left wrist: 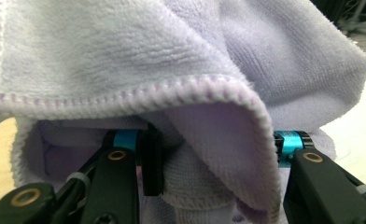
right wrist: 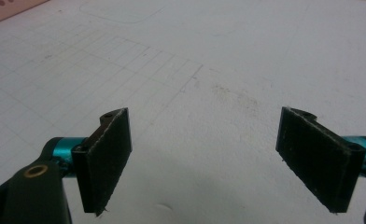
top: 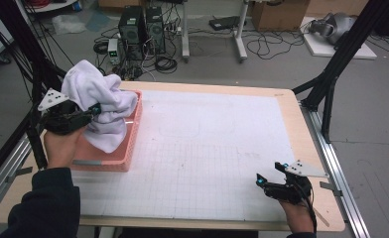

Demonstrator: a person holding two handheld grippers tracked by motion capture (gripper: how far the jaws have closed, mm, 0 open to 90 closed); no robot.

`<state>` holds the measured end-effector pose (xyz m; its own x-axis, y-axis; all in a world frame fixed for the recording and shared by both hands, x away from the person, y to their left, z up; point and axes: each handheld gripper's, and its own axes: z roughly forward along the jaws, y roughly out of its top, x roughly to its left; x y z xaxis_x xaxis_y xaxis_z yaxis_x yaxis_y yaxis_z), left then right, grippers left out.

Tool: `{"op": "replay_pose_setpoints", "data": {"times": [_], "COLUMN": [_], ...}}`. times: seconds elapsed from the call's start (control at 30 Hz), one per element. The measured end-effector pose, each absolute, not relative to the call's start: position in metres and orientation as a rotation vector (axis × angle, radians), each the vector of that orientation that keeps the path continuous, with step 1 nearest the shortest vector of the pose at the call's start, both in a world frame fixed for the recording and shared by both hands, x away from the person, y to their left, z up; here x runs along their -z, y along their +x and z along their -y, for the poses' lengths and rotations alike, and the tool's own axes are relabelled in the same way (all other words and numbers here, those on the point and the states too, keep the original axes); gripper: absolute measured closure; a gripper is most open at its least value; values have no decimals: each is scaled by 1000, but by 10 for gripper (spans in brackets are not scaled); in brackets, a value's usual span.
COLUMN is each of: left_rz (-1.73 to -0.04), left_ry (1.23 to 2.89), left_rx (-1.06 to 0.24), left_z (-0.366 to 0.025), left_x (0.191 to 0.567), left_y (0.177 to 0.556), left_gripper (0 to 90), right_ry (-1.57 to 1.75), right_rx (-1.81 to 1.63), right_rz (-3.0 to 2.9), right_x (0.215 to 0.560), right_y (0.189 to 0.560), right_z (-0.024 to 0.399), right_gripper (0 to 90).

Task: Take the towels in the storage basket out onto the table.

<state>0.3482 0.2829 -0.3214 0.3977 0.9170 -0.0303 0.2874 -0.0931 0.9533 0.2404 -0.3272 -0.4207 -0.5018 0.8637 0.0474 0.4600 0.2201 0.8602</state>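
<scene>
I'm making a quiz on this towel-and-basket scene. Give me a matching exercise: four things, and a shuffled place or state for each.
Things:
1. towel
2. basket
3. left gripper
4. right gripper

States:
A. open, nothing between its jaws
B. pink, at the table's left edge
C. shut on the cloth
D. bunched, lifted over the basket

Pairs: 1-D, 2-B, 3-C, 4-A

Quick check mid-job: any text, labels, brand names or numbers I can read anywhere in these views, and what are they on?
None can be read. The towel, the pink basket, the gridded mat and both grippers, left gripper and right gripper, carry no legible text; anything on the computer towers is too small and blurred.
</scene>
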Motion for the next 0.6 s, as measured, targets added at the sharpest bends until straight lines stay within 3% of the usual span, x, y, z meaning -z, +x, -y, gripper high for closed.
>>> {"op": "replay_pose_setpoints", "data": {"times": [0.6], "left_rz": [-847], "left_ry": [1646], "left_rx": [-669], "left_z": [-230], "left_x": [301], "left_y": [339], "left_gripper": [556], "right_ry": [1215], "right_rx": [-1220], "right_rz": [-2064], "right_x": [420], "right_y": [240], "right_z": [326], "right_gripper": [166]}}
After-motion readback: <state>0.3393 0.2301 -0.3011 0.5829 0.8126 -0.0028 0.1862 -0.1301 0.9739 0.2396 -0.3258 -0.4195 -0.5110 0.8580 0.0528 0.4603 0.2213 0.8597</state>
